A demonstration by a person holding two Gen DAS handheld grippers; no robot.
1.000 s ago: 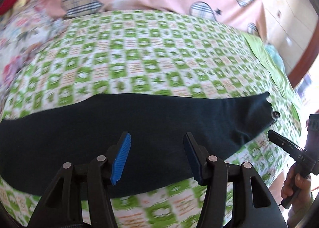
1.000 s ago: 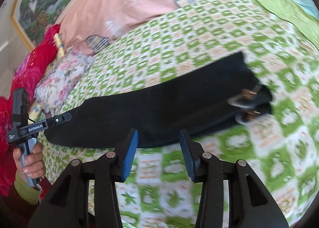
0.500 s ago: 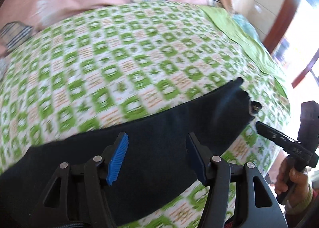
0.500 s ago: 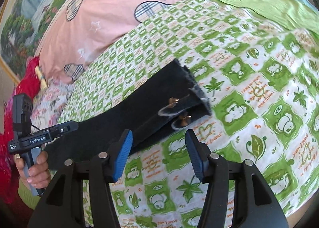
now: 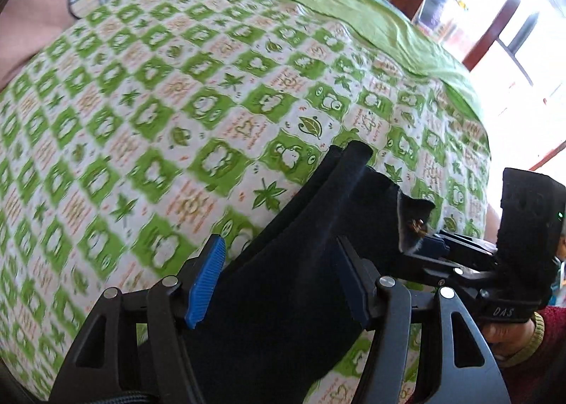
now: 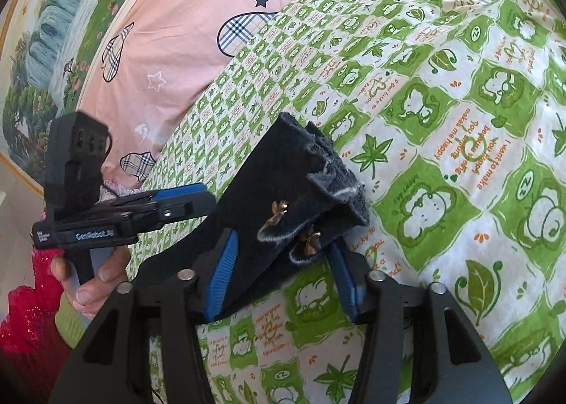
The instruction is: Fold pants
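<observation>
left wrist view: dark pants (image 5: 304, 262) lie on the green checked bedspread (image 5: 177, 103), between the spread left tongs (image 5: 279, 280); right tongs (image 6: 283, 273) likewise released, straddling the hem.

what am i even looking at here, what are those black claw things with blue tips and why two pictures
There is no robot. A person holds a hand-operated gripper in each hand, and each gripper carries a wide-angle camera that looks forward along its two blue-padded fingers. That gives two pictures of one moment.

One picture is from the left gripper, the other from the right gripper. Each also shows the other tool from the side, with the person's hand on its handle.

Underneath lies a bed with a green and white patterned sheet and a pink quilt behind it. On the sheet lie dark pants, with the hem end and its small gold trims between the right gripper's fingers.

Both grippers are open, with the cloth between their fingers, not yet pinched.
</observation>
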